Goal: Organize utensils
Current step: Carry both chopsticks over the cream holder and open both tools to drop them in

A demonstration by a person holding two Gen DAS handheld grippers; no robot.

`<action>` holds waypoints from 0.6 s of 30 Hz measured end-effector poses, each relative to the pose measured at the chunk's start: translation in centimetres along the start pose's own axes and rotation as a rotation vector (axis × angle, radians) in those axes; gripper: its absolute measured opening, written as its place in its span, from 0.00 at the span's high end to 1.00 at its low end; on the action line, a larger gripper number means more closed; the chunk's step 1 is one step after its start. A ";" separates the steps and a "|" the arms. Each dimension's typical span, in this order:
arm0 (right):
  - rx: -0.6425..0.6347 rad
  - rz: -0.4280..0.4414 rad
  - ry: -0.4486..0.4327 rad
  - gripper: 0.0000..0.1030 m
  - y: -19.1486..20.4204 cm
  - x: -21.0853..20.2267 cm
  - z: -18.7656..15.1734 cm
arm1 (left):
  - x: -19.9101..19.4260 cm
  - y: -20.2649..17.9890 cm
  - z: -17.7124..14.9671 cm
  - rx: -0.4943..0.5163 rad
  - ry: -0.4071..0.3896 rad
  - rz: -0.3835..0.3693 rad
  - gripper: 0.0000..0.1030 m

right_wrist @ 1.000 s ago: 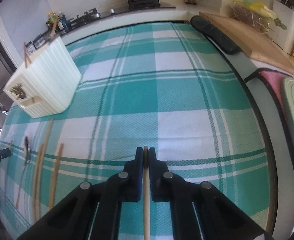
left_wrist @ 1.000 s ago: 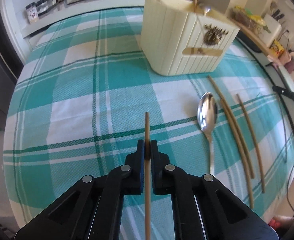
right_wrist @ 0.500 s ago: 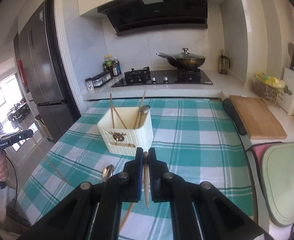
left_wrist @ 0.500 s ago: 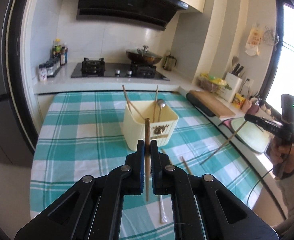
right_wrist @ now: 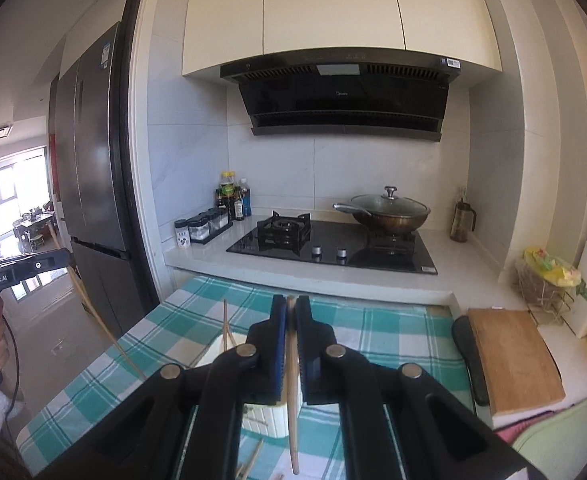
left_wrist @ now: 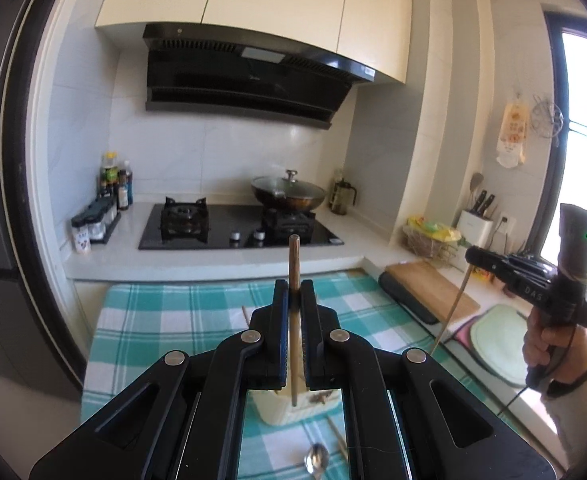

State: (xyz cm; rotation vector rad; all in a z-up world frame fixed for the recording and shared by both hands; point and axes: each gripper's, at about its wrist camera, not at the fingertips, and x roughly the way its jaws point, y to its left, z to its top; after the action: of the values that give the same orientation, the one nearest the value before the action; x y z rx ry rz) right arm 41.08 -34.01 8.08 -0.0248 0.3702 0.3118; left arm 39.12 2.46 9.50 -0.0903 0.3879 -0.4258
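Observation:
My left gripper (left_wrist: 294, 294) is shut on a wooden chopstick (left_wrist: 294, 264) that stands upright between the pads, held high above the table. My right gripper (right_wrist: 291, 308) is shut on another wooden chopstick (right_wrist: 292, 412) that hangs down from it. The cream utensil holder (left_wrist: 289, 410) stands on the checked cloth (left_wrist: 165, 320) below both grippers, mostly hidden by them; it shows in the right wrist view (right_wrist: 265, 420) with a chopstick (right_wrist: 225, 326) sticking out. A metal spoon (left_wrist: 316, 460) and a loose chopstick (left_wrist: 336, 438) lie on the cloth.
A gas hob (left_wrist: 237, 228) with a lidded wok (left_wrist: 289, 194) sits behind the table. Spice jars (left_wrist: 93, 226) stand at the left, a wooden cutting board (left_wrist: 429, 288) and green mat (left_wrist: 501, 340) at the right. A fridge (right_wrist: 93, 160) stands left.
Both grippers have lifted and tilted up from the cloth with their chopsticks. The view went from the tabletop to the kitchen wall, with the holder now under the fingers.

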 end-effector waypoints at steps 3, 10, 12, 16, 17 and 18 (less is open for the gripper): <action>0.002 0.011 -0.052 0.95 0.6 1.1 1.8 | 3.0 -0.3 1.1 0.011 -0.018 0.036 0.96; 0.047 0.054 -0.045 0.95 1.0 7.2 0.8 | 11.6 0.1 -2.0 -0.028 0.115 0.054 0.96; 0.060 0.059 0.020 0.95 1.0 9.9 -0.4 | 13.8 0.5 -3.8 -0.041 0.186 0.053 0.96; 0.082 0.051 0.159 0.95 0.9 14.4 -3.1 | 16.8 1.3 -6.7 -0.071 0.303 0.051 0.96; 0.089 0.042 0.182 0.95 0.8 15.2 -3.7 | 17.5 1.4 -7.3 -0.076 0.331 0.047 0.96; 0.093 0.033 0.198 0.95 0.7 15.8 -4.1 | 18.2 1.5 -7.8 -0.079 0.358 0.046 0.96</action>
State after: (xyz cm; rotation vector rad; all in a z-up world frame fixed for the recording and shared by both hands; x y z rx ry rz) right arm 53.40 -29.03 -1.42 0.0423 0.5814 0.3257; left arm 51.93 -3.81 -4.31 -0.0815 0.7579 -0.3807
